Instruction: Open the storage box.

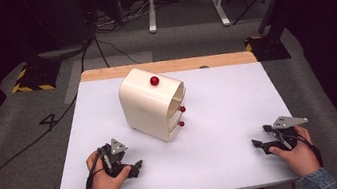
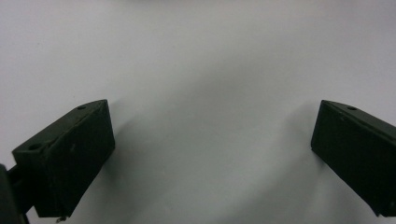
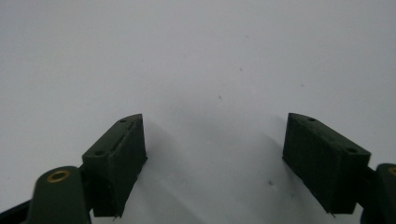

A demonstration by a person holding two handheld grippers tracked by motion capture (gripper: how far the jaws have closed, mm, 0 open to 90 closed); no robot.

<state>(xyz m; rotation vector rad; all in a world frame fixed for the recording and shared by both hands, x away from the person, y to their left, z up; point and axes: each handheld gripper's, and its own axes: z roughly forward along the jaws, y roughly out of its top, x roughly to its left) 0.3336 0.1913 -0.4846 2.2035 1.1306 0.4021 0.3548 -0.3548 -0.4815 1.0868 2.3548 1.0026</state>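
Note:
A cream-coloured small drawer cabinet [image 1: 150, 103] stands on the white table [image 1: 222, 132], turned at an angle. It has a red knob [image 1: 154, 80] on top and two red drawer knobs [image 1: 182, 115] on its front right side. My left gripper [image 1: 137, 167] rests on the table at the front left, below the cabinet, open with nothing between its jaws [image 2: 212, 154]. My right gripper [image 1: 257, 145] rests at the front right, open and empty too [image 3: 215, 158]. Both point inward over bare white tabletop.
The table has a wooden strip [image 1: 167, 66] along its far edge. Beyond it lie grey carpet, cables [image 1: 97, 39], a white frame's legs [image 1: 185, 1] and black stands with yellow-black hazard tape [image 1: 32, 77].

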